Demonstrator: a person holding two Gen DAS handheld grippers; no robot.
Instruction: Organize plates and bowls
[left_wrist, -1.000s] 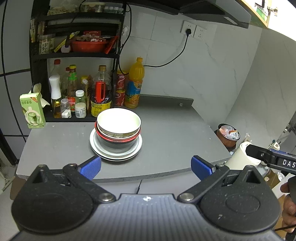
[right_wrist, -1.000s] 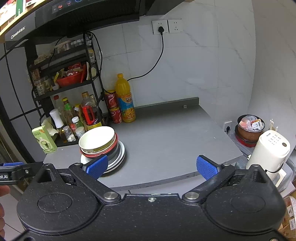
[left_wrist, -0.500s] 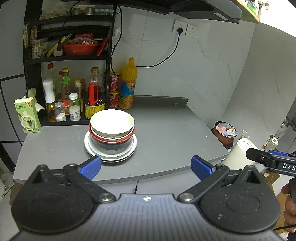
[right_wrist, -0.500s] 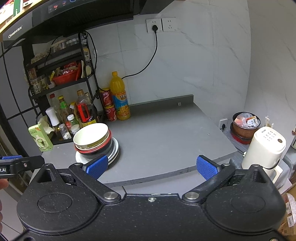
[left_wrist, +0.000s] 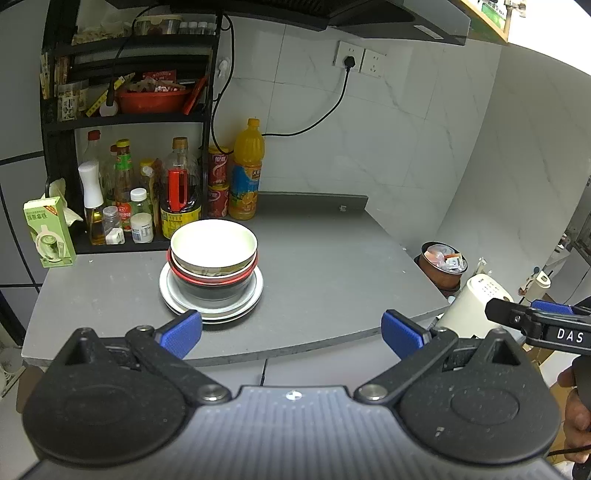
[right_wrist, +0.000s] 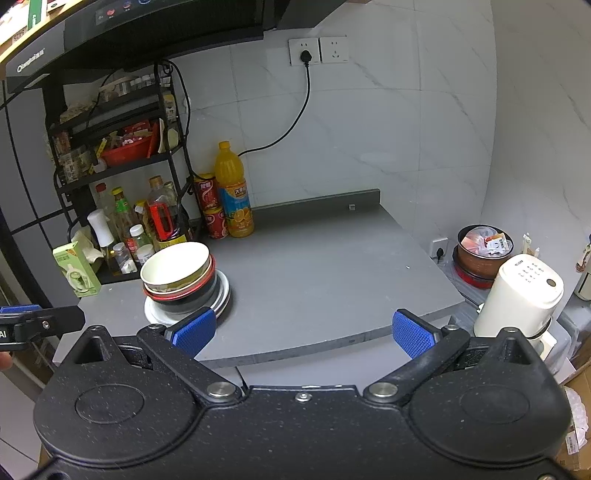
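Both the left tongs (left_wrist: 291, 332) and right tongs (right_wrist: 302, 332) hover spread wide and empty off the counter (left_wrist: 332, 266) edge, the bowl stack (left_wrist: 213, 258) at eleven o'clock, its lower plates partly hidden.

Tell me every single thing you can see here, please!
Round white bowl: one, cream-white, top of the stack.
Red-rimmed black bowl: one, under the white bowl; another rim shows between them.
Round white plates: at least two, bottom of the stack.
Grey countertop: one, under the stack.
Tall orange juice bottle: one, at the back wall.
Red cans: two, stacked beside the juice.
Black wire shelf: one, holds sauce bottles, left.
Green carton: one, counter's left edge.
White kettle: one, right of the counter.
Left gripper: open, empty.
Right gripper: open, empty.
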